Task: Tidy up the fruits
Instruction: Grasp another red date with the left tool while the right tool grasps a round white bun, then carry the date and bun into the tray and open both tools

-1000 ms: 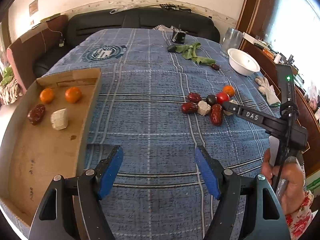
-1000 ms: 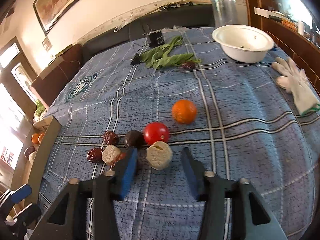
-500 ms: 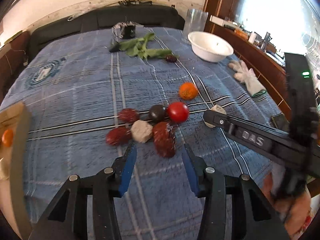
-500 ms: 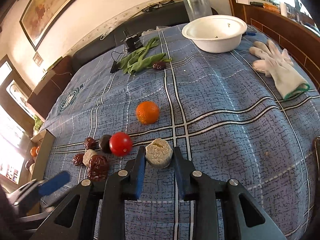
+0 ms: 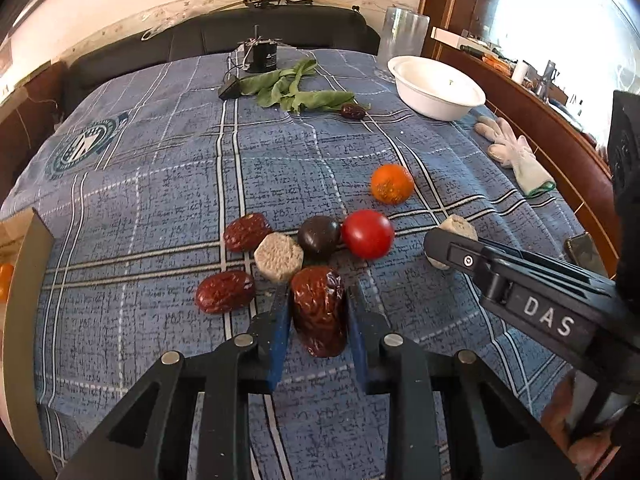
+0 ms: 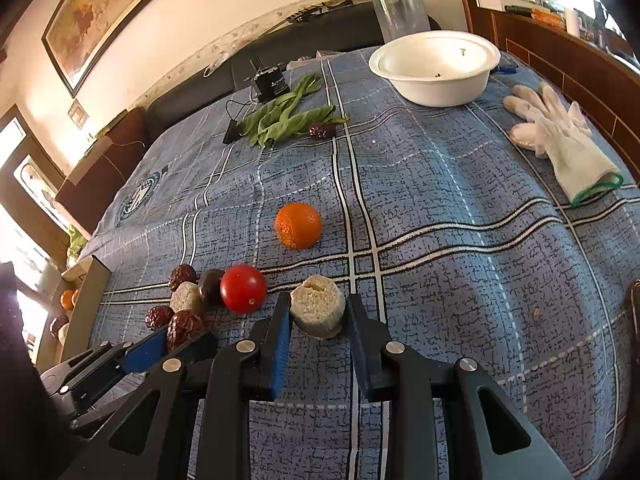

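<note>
My left gripper (image 5: 318, 304) is shut on a large wrinkled red date (image 5: 319, 314) lying on the blue checked cloth. Beside it lie two more red dates (image 5: 225, 291), a beige hexagonal piece (image 5: 279, 256), a dark round fruit (image 5: 319, 233), a red tomato (image 5: 367, 233) and an orange (image 5: 391, 183). My right gripper (image 6: 318, 316) is shut on a beige round piece (image 6: 318, 305), resting on the cloth just right of the tomato (image 6: 243, 288). The wooden tray's edge (image 5: 24, 280) shows at far left with an orange in it.
A white bowl (image 6: 434, 68), a clear glass (image 6: 394, 10) and a white glove (image 6: 560, 144) lie at the back right. Green leaves (image 6: 282, 120) with a date (image 6: 322, 131) and a small black device (image 6: 272, 82) sit at the back.
My left gripper swung from the tray over to the fruit pile and closed around the large date. My right gripper closed on the beige round piece.
</note>
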The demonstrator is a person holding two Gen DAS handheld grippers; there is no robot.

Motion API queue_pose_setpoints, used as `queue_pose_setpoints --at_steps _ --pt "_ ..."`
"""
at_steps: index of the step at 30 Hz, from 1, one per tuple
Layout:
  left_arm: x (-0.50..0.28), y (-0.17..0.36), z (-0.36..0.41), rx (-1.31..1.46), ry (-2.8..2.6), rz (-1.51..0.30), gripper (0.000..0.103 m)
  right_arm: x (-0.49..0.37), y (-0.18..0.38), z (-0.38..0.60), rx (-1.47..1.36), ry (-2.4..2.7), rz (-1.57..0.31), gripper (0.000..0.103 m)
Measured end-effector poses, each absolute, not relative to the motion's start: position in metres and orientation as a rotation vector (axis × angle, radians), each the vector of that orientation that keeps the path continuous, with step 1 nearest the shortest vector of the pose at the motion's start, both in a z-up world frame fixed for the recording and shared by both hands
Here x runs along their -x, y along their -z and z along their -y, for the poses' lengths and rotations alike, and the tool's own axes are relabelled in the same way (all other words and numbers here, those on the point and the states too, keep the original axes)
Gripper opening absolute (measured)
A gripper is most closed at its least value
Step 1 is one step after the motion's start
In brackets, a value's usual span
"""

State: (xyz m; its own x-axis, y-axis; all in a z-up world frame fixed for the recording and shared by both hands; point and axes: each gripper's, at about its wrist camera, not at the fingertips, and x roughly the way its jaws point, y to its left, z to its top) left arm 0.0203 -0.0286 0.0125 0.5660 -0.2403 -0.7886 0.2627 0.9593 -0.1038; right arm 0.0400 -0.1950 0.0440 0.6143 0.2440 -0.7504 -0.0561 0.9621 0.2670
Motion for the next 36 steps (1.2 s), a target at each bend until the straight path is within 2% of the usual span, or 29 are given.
queue_pose_setpoints --at_steps 9,21,29,36 --pt "0.021 -0.047 -0.022 0.123 0.296 -0.873 0.026 -0.031 -0.055 0.192 -0.245 -0.220 -0.815 0.029" --pt "0.082 -0.077 -0.176 0.306 0.037 -0.785 0.026 -0.015 -0.051 0.152 -0.132 -0.247 -0.810 0.029" --pt "0.100 -0.071 -0.272 0.424 -0.129 -0.796 0.026 0.017 -0.086 0.051 -0.006 -0.469 -0.797 0.030" --pt "0.083 -0.067 -0.303 0.436 -0.158 -0.854 0.026 0.029 -0.088 -0.058 0.093 -0.674 -0.837 0.030"
